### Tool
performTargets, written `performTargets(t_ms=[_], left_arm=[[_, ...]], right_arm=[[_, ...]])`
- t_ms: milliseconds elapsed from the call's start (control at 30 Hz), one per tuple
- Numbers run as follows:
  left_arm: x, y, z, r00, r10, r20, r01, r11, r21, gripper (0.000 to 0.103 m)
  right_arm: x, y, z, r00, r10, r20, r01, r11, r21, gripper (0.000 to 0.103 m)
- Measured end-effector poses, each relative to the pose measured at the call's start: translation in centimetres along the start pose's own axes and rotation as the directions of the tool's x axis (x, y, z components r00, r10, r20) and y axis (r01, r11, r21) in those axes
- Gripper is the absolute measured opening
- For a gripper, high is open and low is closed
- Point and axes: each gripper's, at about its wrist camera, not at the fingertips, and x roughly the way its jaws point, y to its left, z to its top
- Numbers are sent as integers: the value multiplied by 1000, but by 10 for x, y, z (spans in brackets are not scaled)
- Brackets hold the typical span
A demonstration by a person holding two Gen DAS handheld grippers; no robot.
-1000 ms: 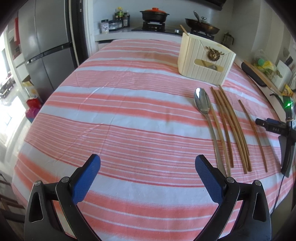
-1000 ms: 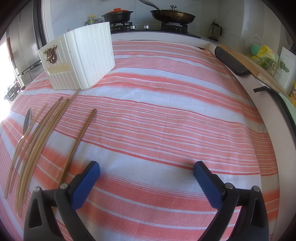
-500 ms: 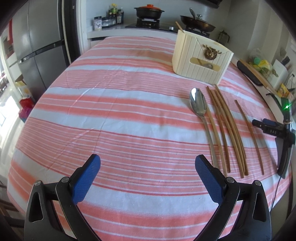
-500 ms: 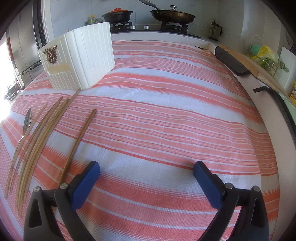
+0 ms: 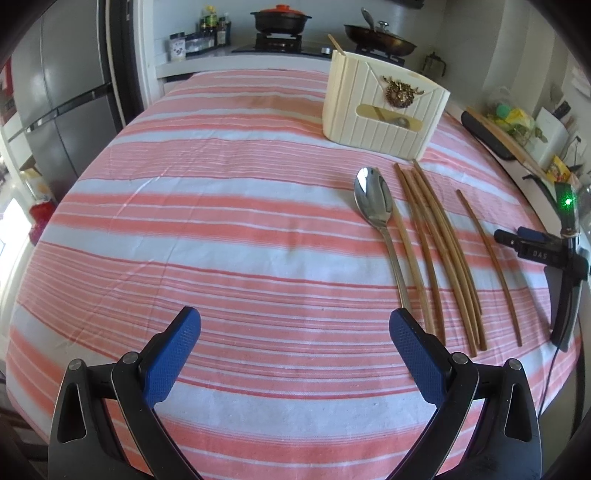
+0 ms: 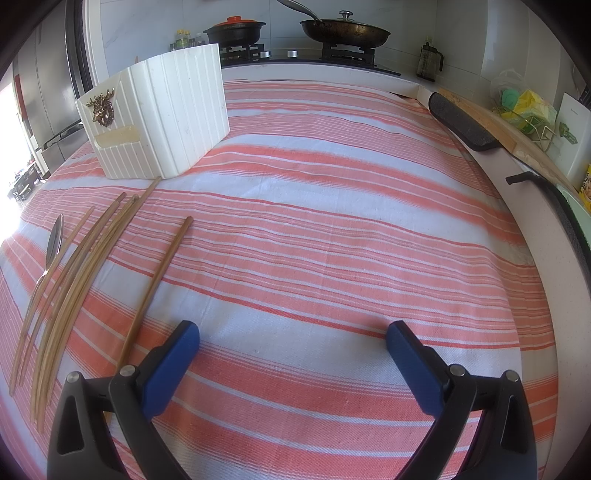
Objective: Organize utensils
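Left gripper (image 5: 294, 332): jaws spread wide, nothing between them, low over the striped cloth (image 5: 221, 221).
Right gripper (image 6: 291, 334): also wide apart and empty, over bare cloth right of the utensils.
Spoon (image 5: 373, 201): flat on the cloth, bowl toward the holder (image 5: 384, 110), handle running back to just beside the left gripper's right finger (image 5: 415, 352).
Chopsticks (image 5: 439, 251): a loose bunch lying alongside the spoon on its right, far tips close to the holder's base.
Lone chopstick (image 6: 159, 280): apart from the bunch, its near end slipping behind the right gripper's left finger (image 6: 170, 363).
Holder: cream ribbed box, upright at the far side of the cloth, one stick poking out of its top.
Around: fridge (image 5: 55, 103) at left, stove with pot (image 5: 280, 18) and pan (image 6: 343, 31) behind, clutter on the counter (image 6: 524, 110) at right.
Open room: wide bare cloth left of the spoon and right of the lone chopstick.
Edges: the cloth's right edge sits close to the counter rim.
Hard to tell: the holder's inside is mostly hidden; a spoon shape shows dimly through its front window.
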Motion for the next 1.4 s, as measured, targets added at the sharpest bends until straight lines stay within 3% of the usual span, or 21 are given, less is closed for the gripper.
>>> performTargets(t_ms=[467,700,833,1100,1200,1300,1400], left_arm=[[5,21,2,1000,20,-9,-21,998,-65,102],[11,26,8,997,2,-74,-7,997,-74,102],[18,15,23,992,-48,-114,40,997,-69,102],[47,-20,54,994,-65,-92,57,995,-87,102],[58,-34,56,995,-42,-87,38,998,-49,102],[67,-42,54,997,29,-75,-29,1000,7,102],[75,-42,52,995,59,-74,-58,998,9,102]], right_arm=[[0,0,0,1000,0,0,0,1000,0,103],[1,1,0,1000,0,0,0,1000,0,103],[1,0,0,1000,0,0,0,1000,-1,103],[2,1,1,1000,-2,0,2,1000,3,103],[2,1,2,1000,3,-10,-3,1000,5,103],[-4,2,1,999,33,-14,-33,999,28,103],[-33,16,-5,994,74,80,-78,995,54,102]])
